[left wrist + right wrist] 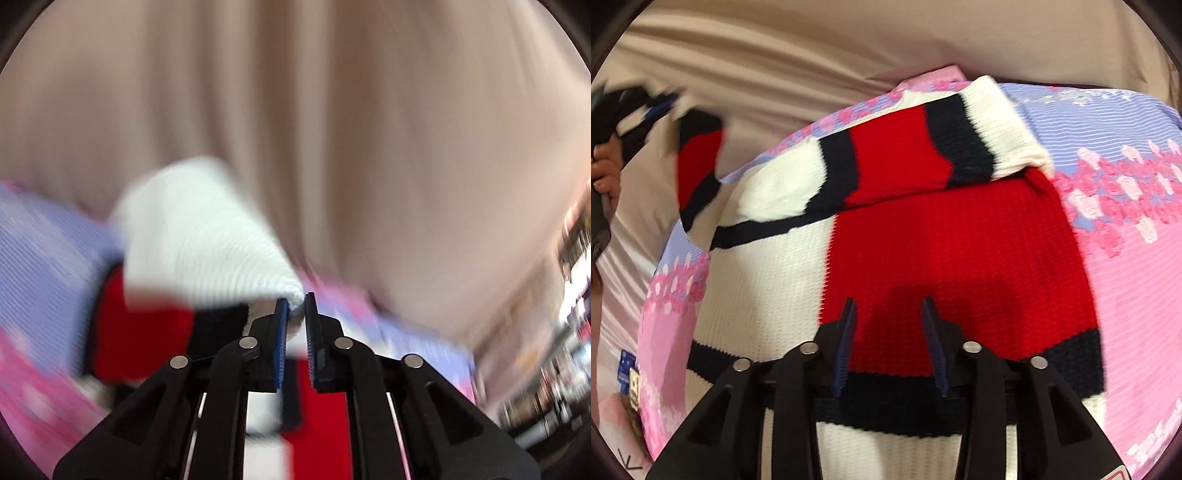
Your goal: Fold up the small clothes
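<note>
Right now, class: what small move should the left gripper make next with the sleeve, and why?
Probably carry the white cuff across onto the sweater body. The left gripper is shut on the cuff, lifted, while the other sleeve already lies folded across it; the right gripper is open, holding nothing.

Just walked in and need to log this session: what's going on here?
A person with a gripper in each hand is folding a red, white and navy knit sweater that lies on a pink and lavender patterned cloth. The left gripper is pinched shut on the sweater's white ribbed cuff, lifting that sleeve. The right gripper hovers open over the red panel, gripping nothing. The other sleeve is already folded across the body.
</note>
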### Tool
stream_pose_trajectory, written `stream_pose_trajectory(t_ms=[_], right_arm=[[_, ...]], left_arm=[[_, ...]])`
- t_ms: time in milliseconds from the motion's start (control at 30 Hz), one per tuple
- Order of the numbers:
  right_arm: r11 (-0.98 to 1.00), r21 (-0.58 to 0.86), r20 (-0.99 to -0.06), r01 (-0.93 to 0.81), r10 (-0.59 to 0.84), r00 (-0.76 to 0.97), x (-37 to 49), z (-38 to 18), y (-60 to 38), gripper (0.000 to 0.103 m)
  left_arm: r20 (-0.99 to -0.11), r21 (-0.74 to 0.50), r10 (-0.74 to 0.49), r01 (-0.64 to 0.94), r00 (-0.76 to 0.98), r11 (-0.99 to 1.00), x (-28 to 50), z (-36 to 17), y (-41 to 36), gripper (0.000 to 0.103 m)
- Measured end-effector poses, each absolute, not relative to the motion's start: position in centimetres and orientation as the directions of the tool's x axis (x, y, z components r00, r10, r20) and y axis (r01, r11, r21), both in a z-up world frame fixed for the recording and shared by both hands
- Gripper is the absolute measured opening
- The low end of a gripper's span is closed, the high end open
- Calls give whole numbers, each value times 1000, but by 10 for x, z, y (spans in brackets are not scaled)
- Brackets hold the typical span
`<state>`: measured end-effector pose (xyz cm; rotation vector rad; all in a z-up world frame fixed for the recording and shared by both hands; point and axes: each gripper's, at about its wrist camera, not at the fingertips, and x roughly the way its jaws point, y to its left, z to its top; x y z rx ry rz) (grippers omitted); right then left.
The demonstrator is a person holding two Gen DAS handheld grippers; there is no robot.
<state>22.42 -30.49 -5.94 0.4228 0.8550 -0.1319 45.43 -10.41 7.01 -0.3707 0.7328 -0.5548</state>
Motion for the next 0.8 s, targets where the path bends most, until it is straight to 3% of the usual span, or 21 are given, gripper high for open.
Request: stream_pose_trajectory(t_ms=[100,200,267,400,533,633,700,733,800], right_arm=[[904,289,-761,316,17,648,221,-61,-323,42],[894,296,-750,336,0,661,222,-55,-343,45],[897,301,-736,325,1,677,229,-47,-350,49],[927,266,-697,264,-5,717,266,-32,-357,61],[896,317,-691,313,-8,722,322,-42,-380,63],[847,357,-721,393,-17,692,357,-62,-395,62],[835,389,-730,388,23,683,375,-71,-394,38],[841,405,-733,358,64,678,385,-70,-390,10],[850,420,-680,317,64,731,387,-49,-379,10]], left_arm=[[-630,-506,-596,319,498,802,432,-3,-174,27],[-688,-495,-552,252,470,831,400,-50,-183,27],[-684,-549,-556,168,473,819,397,-57,-148,28],[-686,-571,-457,-30,566,820,415,-50,-72,43],[-725,-572,-382,-193,573,797,448,-53,-16,43],[-740,-564,-367,-223,564,795,460,-61,-4,38],[-738,-564,-371,-213,564,798,465,-66,1,17],[-731,-567,-376,-200,569,799,467,-66,0,11],[-711,-576,-382,-177,590,798,462,-57,11,8]])
